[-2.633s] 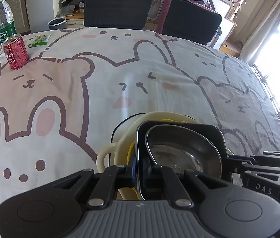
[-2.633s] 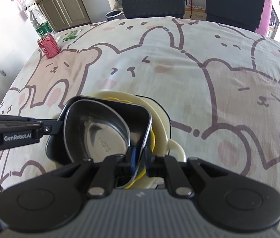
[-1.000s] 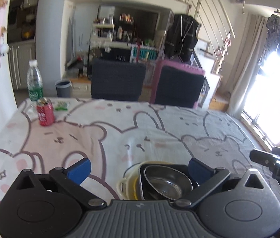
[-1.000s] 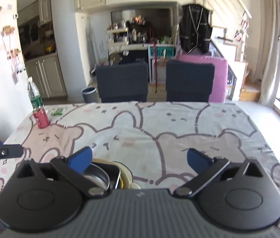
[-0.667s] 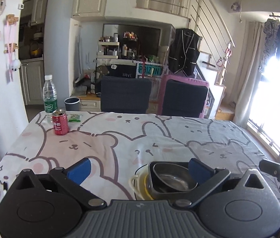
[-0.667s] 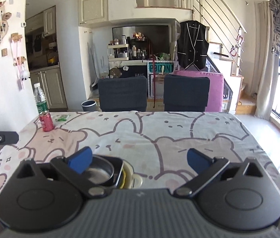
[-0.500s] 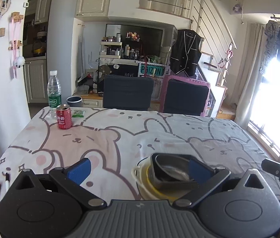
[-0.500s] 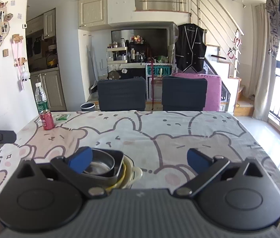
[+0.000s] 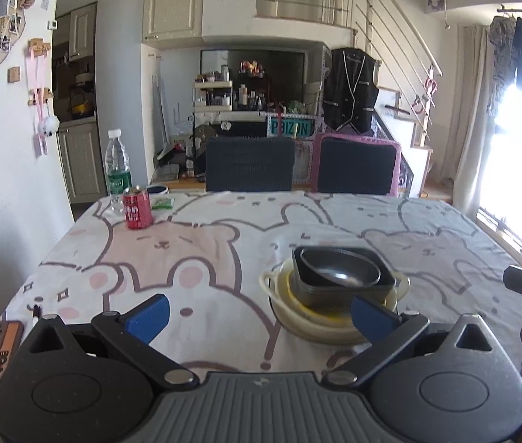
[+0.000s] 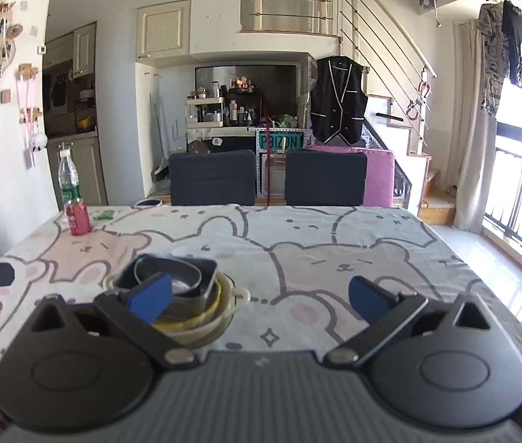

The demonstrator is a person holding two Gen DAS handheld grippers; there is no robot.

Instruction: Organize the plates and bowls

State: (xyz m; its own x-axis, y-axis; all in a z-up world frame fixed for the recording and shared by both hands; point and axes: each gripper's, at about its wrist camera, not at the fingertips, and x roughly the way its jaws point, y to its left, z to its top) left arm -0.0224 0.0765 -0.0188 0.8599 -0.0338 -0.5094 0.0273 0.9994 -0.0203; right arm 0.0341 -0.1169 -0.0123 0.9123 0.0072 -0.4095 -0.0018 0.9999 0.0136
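So compared to a couple seconds back, you've totally let go. Back then both grippers were clamped on opposite rims of the black square dish; now your left gripper [image 9: 259, 312] and right gripper [image 10: 259, 297] are both pulled back and raised, fingers spread wide, nothing between them. The view went from staring down into the dishes to seeing the whole room.

The stack is sitting on the bear-print tablecloth [image 9: 205, 254], near your edge of the table: cream bowl [image 9: 283, 304] with little side handles at the bottom, something yellow [image 10: 202, 319] peeking out above it, the black square dish [image 9: 338, 289], and the steel bowl [image 9: 338, 269] nested on top, sitting a bit tilted.

Hard to make out: your left gripper's right blue fingertip [image 9: 370, 319] covers the near rim of the stack, and in the right wrist view the left blue fingertip [image 10: 150, 295] blocks a chunk of it. Can't tell if the yellow thing is a plate or a bowl.

Far corner has a red can [image 9: 137, 208] just beside a water bottle [image 9: 117, 170].
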